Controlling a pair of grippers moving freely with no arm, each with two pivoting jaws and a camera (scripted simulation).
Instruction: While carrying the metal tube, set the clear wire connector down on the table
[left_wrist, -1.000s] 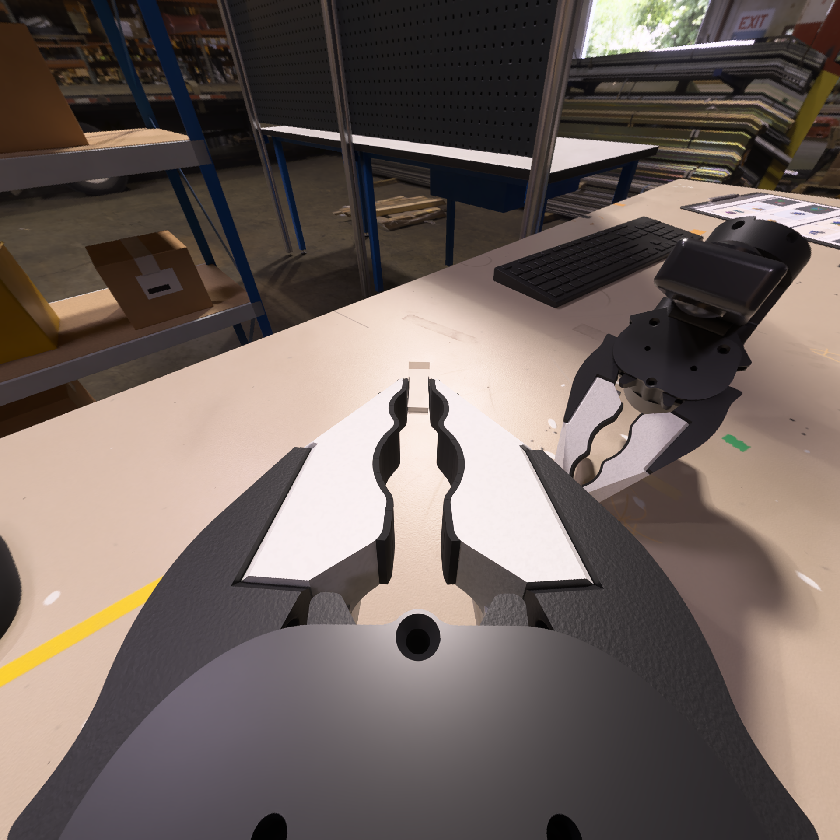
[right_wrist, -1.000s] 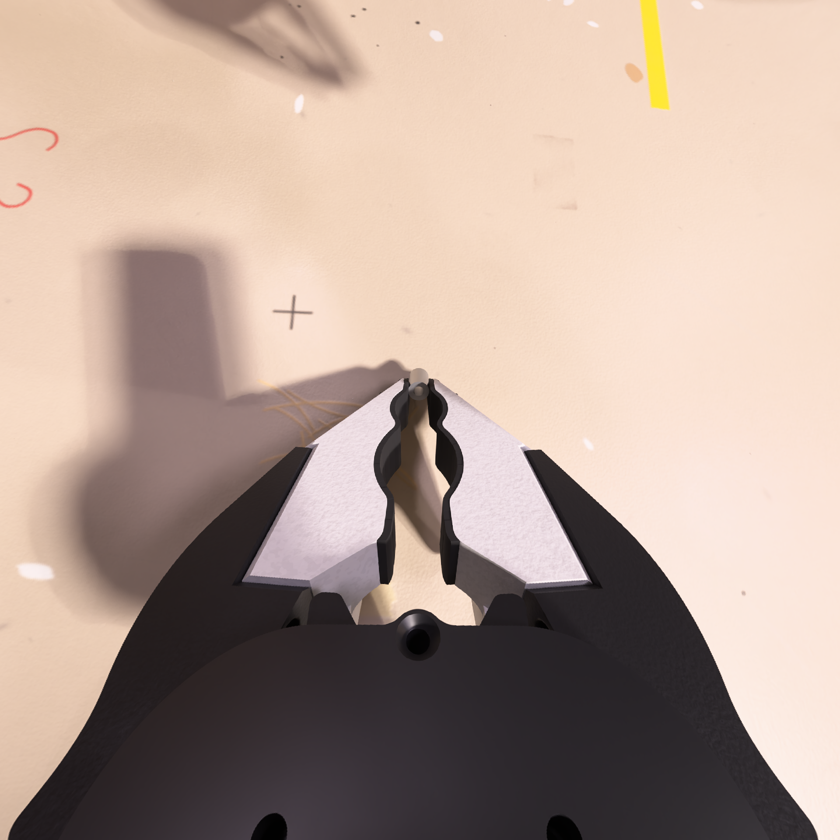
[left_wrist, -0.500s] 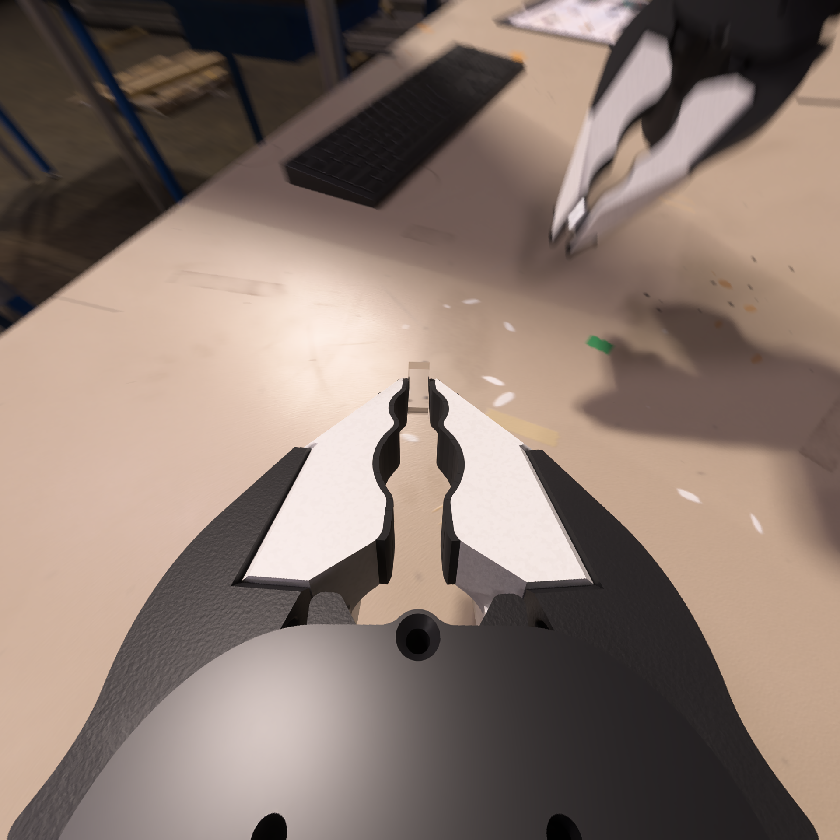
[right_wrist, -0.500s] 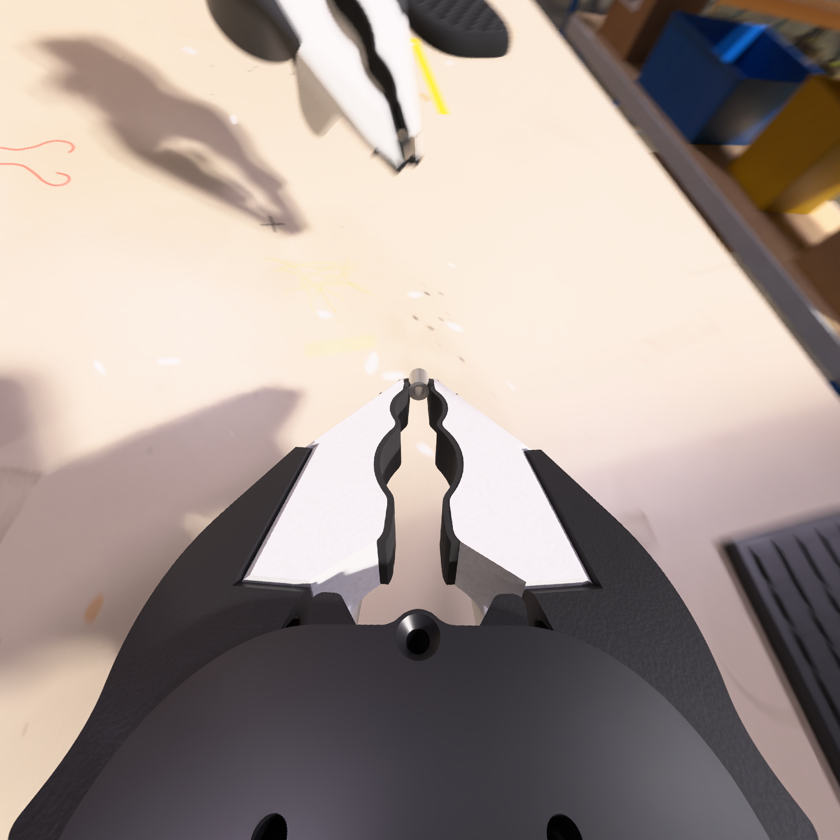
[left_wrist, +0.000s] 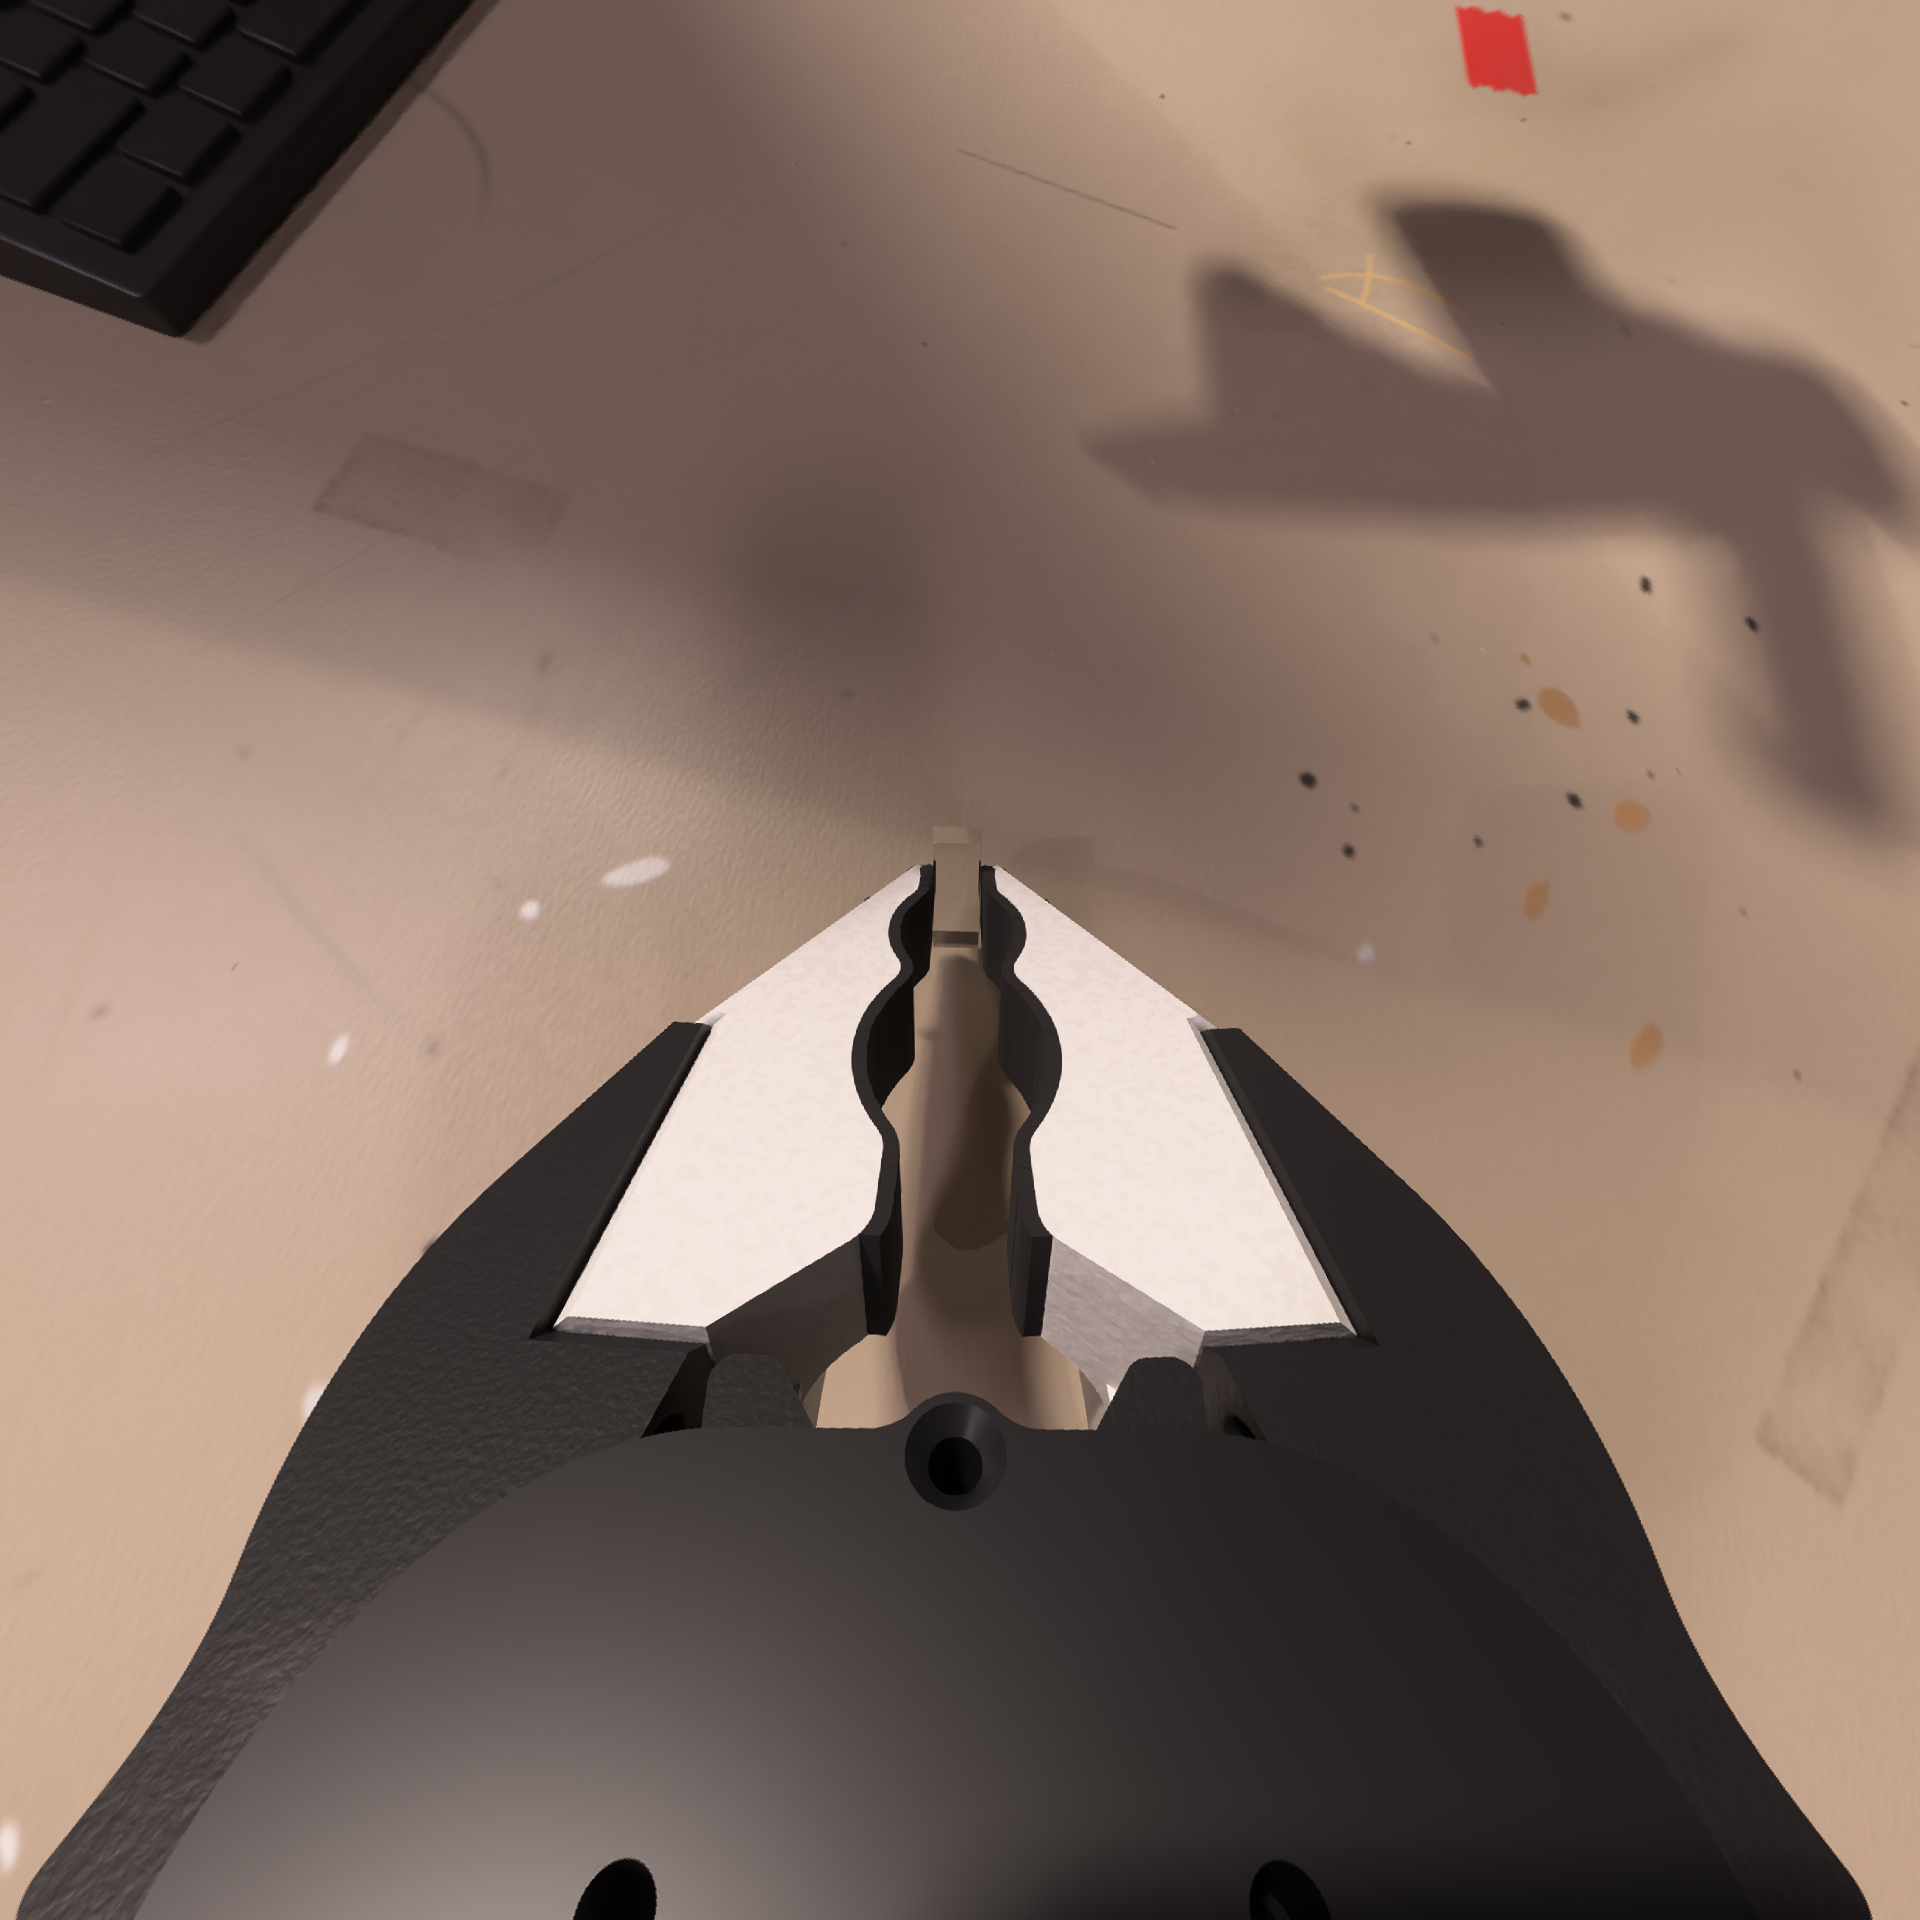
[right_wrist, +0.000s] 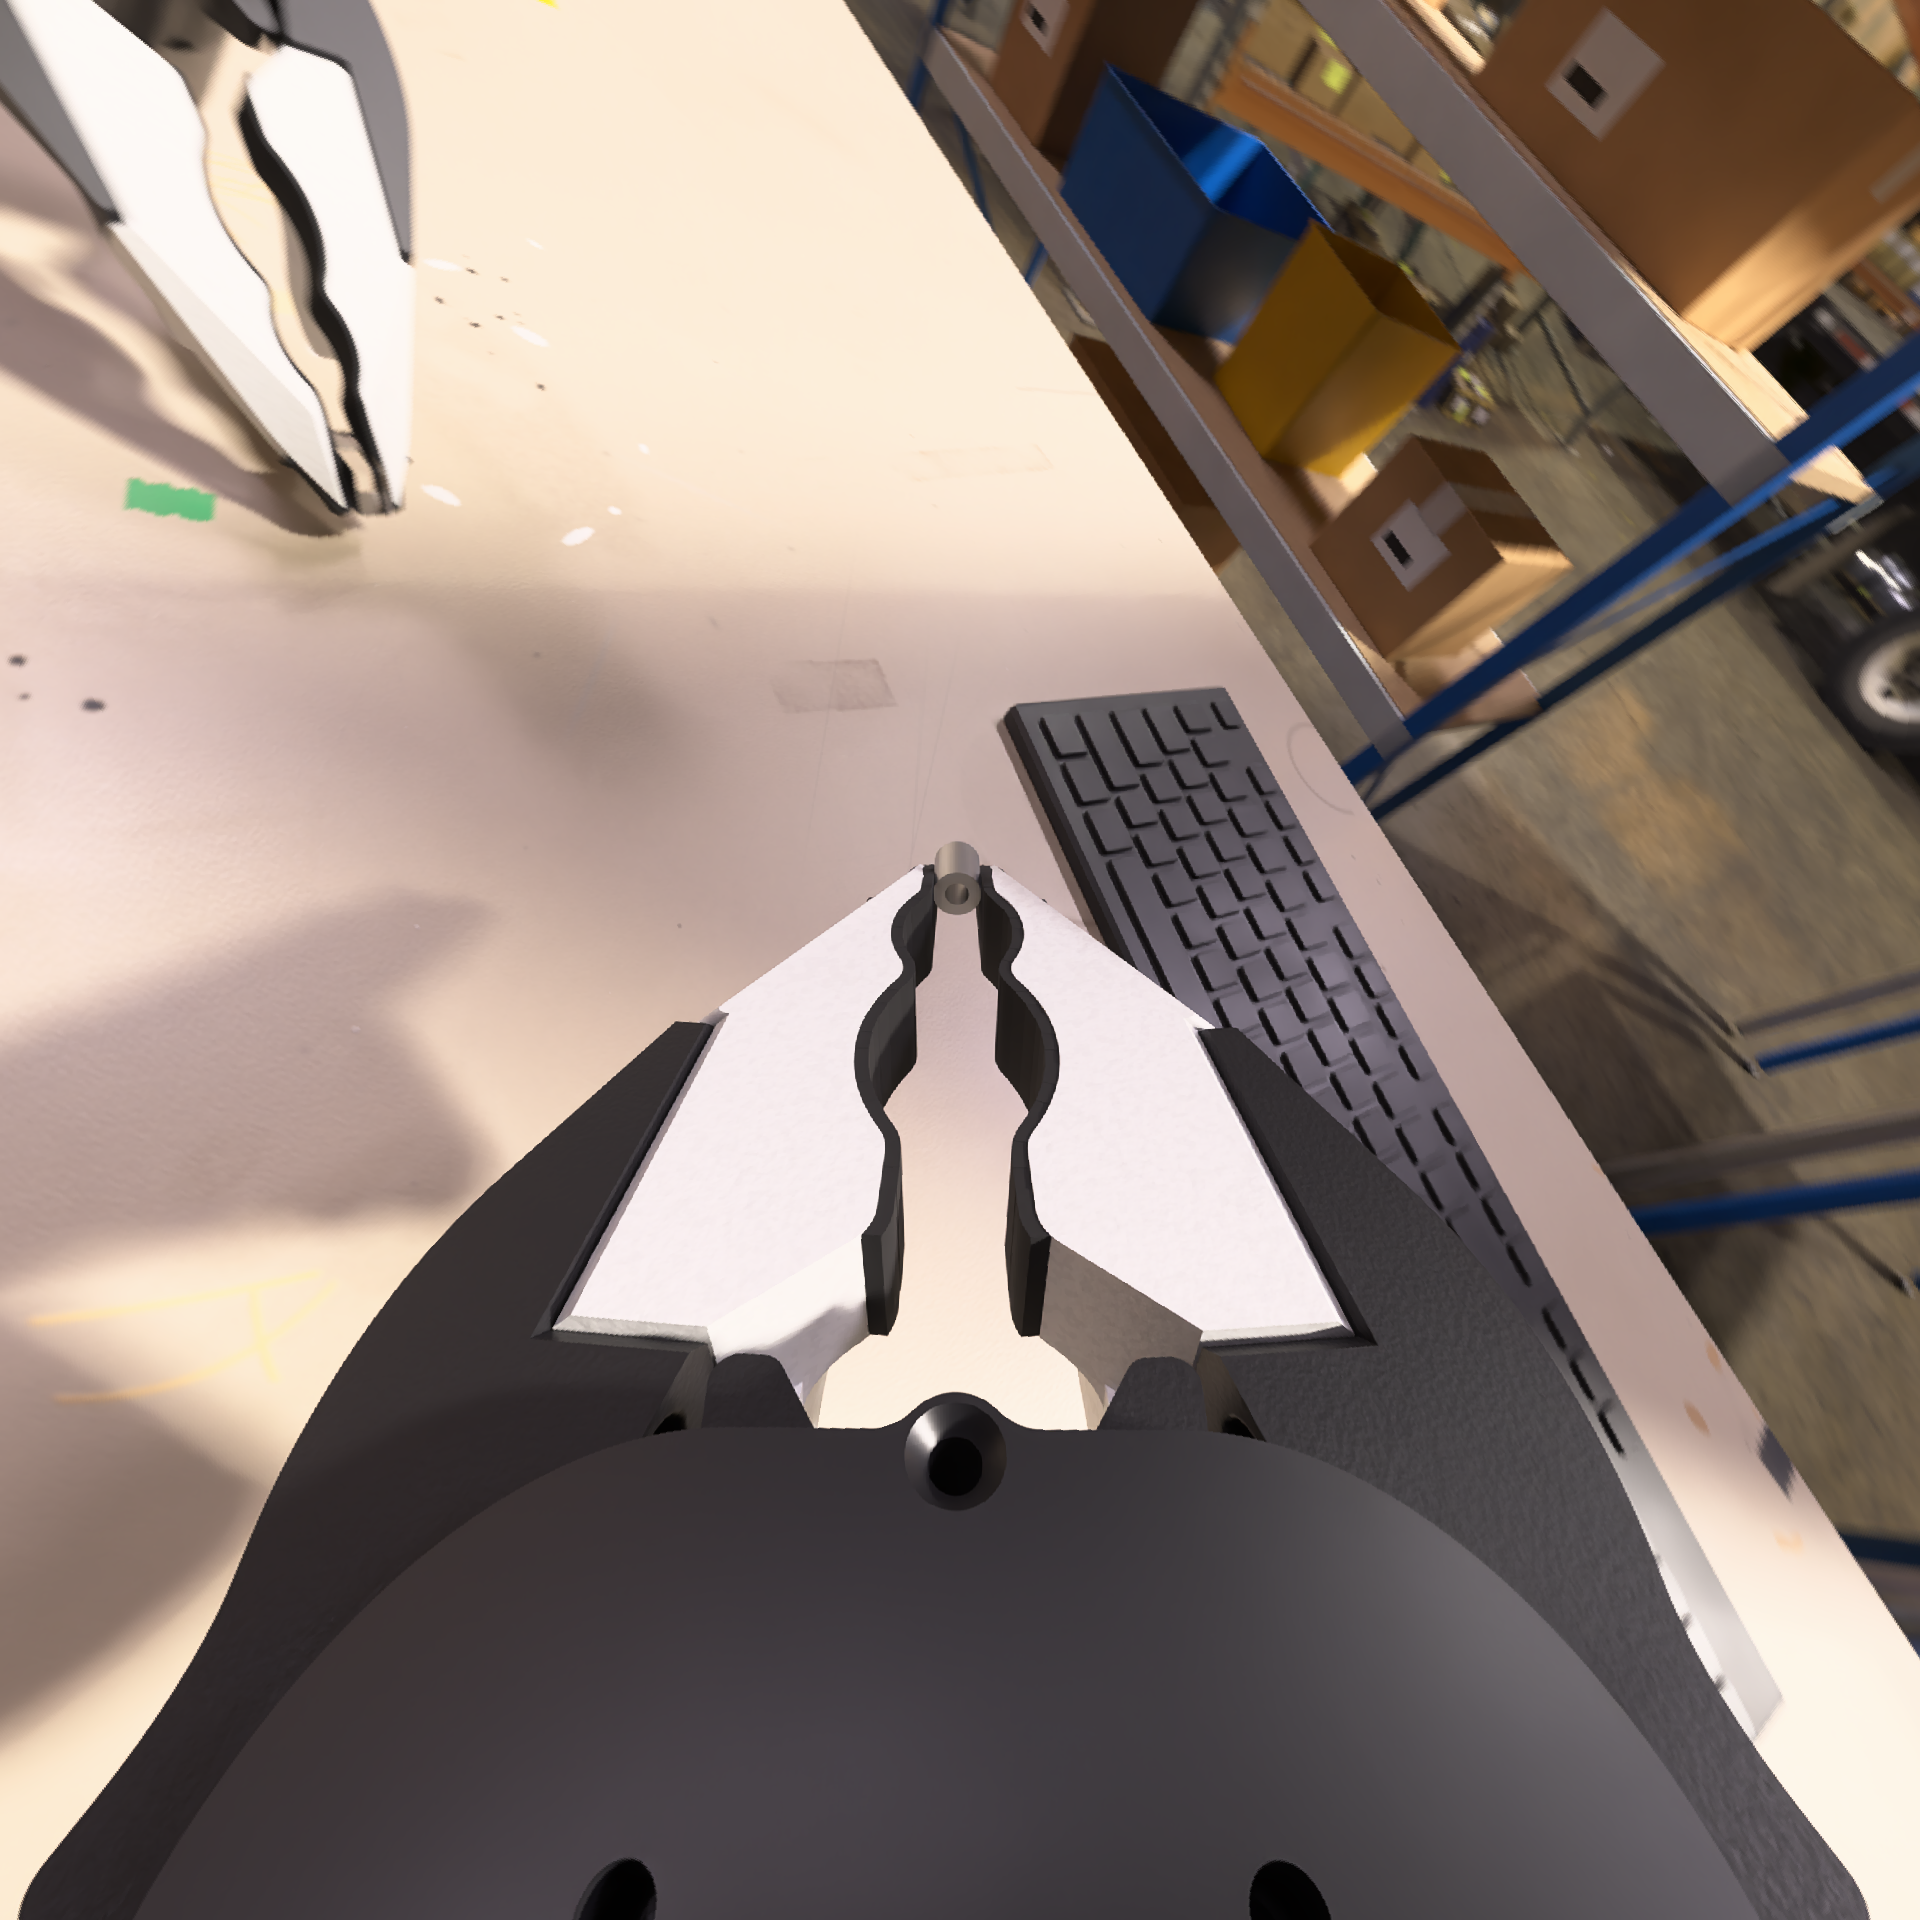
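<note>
My left gripper (left_wrist: 956, 878) is shut on the clear wire connector (left_wrist: 956, 883), a small pale block pinched at its fingertips, held above the beige table (left_wrist: 623, 675) and pointing down at it. My right gripper (right_wrist: 957, 883) is shut on the metal tube (right_wrist: 957, 881), a short grey cylinder with its open end facing the camera, held above the table (right_wrist: 623, 416) beside the keyboard. The left gripper (right_wrist: 358, 488) also shows in the right wrist view at the upper left, its tips low near the table.
A black keyboard lies near the table's edge (right_wrist: 1278, 966) and shows at the top left of the left wrist view (left_wrist: 135, 145). Red tape (left_wrist: 1496, 47) and green tape (right_wrist: 169, 499) mark the table. Shelves with cardboard boxes (right_wrist: 1434, 540) and a blue bin (right_wrist: 1174, 218) stand beyond the edge.
Both grippers have swung. The left now points steeply down at the table, closer to it. The right has turned toward the keyboard and the table edge. Both keep their grip.
</note>
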